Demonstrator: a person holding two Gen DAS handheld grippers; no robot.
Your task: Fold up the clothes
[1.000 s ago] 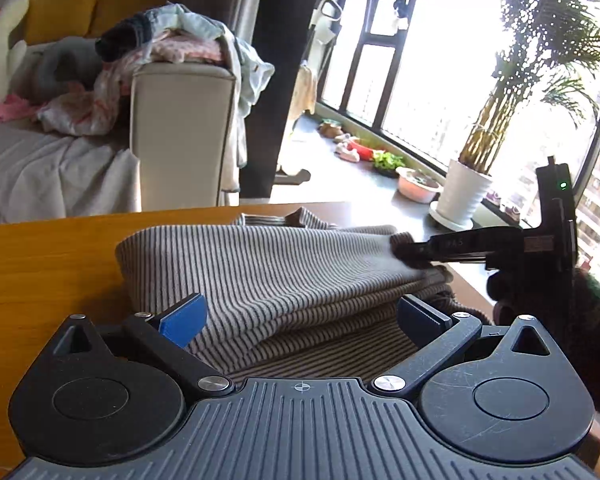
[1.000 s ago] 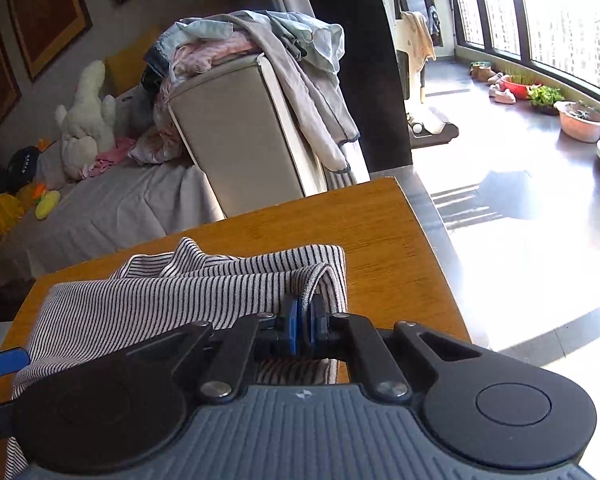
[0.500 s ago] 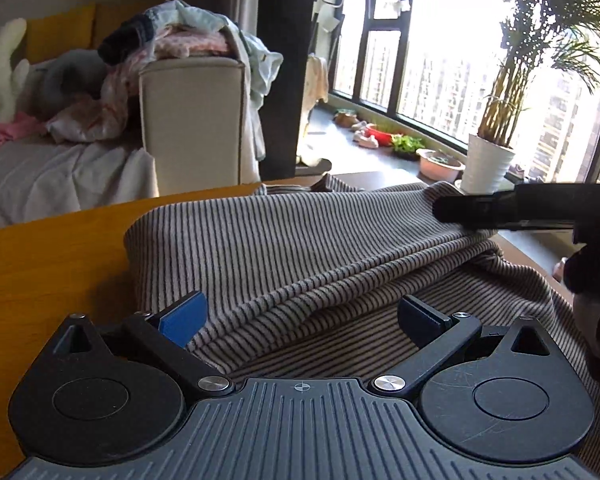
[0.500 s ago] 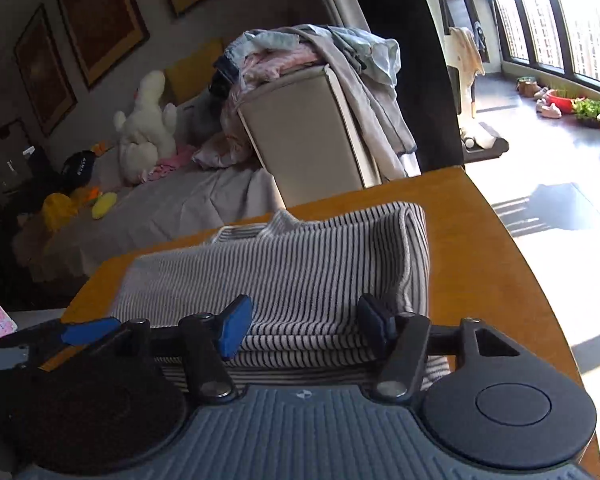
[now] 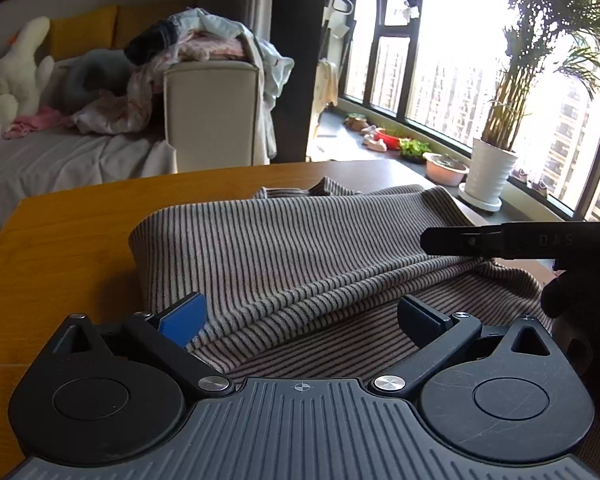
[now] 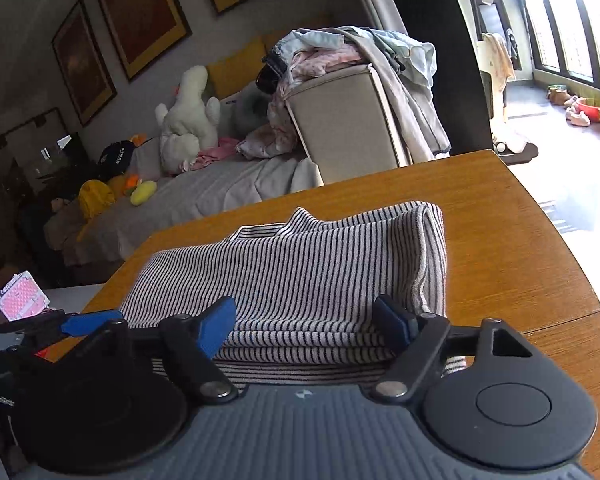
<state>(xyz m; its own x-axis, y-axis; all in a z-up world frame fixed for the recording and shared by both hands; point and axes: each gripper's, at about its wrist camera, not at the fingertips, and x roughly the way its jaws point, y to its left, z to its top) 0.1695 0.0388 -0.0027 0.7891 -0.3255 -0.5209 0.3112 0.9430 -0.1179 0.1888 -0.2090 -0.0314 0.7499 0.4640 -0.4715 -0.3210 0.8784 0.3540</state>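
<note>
Lying folded on the wooden table (image 6: 512, 240): a striped top (image 6: 300, 264), layers stacked, fold edge toward the window side. Hovering low at its near edge, left gripper (image 5: 300, 316) with fingers spread wide, gripping nothing. Hovering likewise, right gripper (image 6: 306, 322), fingers parted, cloth showing between them, unclamped.

Folded striped garment (image 6: 300, 264) on wooden table (image 6: 500, 240).
</note>
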